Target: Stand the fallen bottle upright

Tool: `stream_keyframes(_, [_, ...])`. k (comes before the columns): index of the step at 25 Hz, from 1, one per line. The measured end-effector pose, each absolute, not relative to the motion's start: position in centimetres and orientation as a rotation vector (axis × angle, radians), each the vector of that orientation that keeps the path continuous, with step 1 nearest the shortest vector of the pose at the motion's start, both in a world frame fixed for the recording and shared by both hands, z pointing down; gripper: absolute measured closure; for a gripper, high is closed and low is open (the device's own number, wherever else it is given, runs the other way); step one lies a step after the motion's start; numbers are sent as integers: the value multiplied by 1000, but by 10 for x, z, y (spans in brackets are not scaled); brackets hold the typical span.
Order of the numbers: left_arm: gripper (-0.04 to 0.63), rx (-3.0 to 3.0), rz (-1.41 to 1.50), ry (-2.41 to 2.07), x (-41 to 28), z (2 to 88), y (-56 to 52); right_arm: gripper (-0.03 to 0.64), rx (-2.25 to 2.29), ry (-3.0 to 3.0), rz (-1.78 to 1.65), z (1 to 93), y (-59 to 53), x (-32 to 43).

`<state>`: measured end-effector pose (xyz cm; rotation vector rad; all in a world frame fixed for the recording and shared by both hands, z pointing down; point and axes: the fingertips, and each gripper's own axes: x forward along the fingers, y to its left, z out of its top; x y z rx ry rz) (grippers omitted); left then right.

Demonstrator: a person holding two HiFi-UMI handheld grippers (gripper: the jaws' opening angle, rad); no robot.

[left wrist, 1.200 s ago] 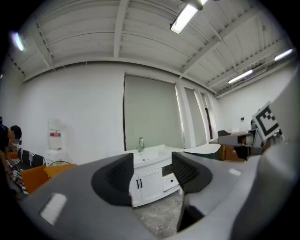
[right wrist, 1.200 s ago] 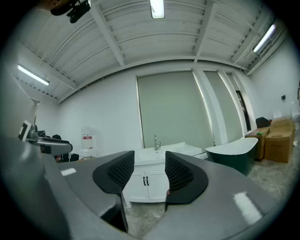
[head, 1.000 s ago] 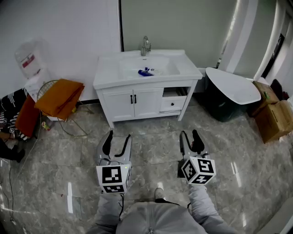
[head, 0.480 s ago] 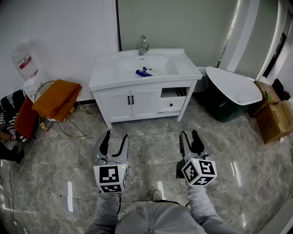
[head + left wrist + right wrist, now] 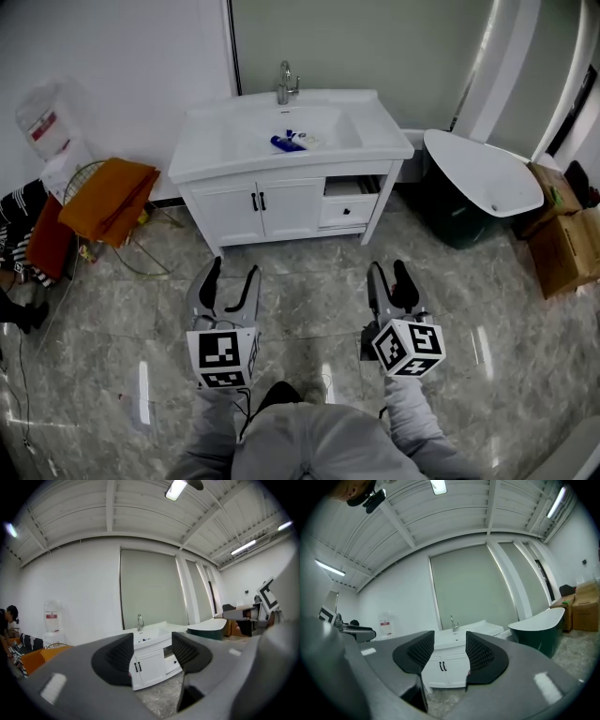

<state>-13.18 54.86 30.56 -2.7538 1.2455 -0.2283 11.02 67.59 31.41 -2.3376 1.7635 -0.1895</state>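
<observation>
From the head view, the bottle is a small blue thing lying on its side in the basin of the white sink cabinet, just in front of the tap. It is well apart from both grippers, with bare marble floor between. The left gripper and right gripper are held level at waist height and point toward the cabinet. The left one's jaws are spread wider than the right's.

In the left gripper view the jaws are apart with nothing between them. Only the cabinet front shows through the gap, and the bottle is too small to make out.

In the right gripper view the jaws show a narrower gap, also empty, framing the cabinet doors.

The bottle looks like light, stiff plastic. It is probably smooth, likely to roll in the curved basin, and slippery if wet. The best hold seems to be across the middle of its body, squeezing gently. The basin floor may not let it stand steadily.
</observation>
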Motion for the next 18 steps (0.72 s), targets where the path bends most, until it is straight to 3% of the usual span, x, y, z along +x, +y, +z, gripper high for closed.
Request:
stream_keyframes(8, [291,-2752,-239,1241,-108,314,481,410,-2334,1770,-202,324,612,132])
stream_keyframes(18, [291,-2786,-252,1105,-59,312,320,410,-2417,1690,-210,325,459,167])
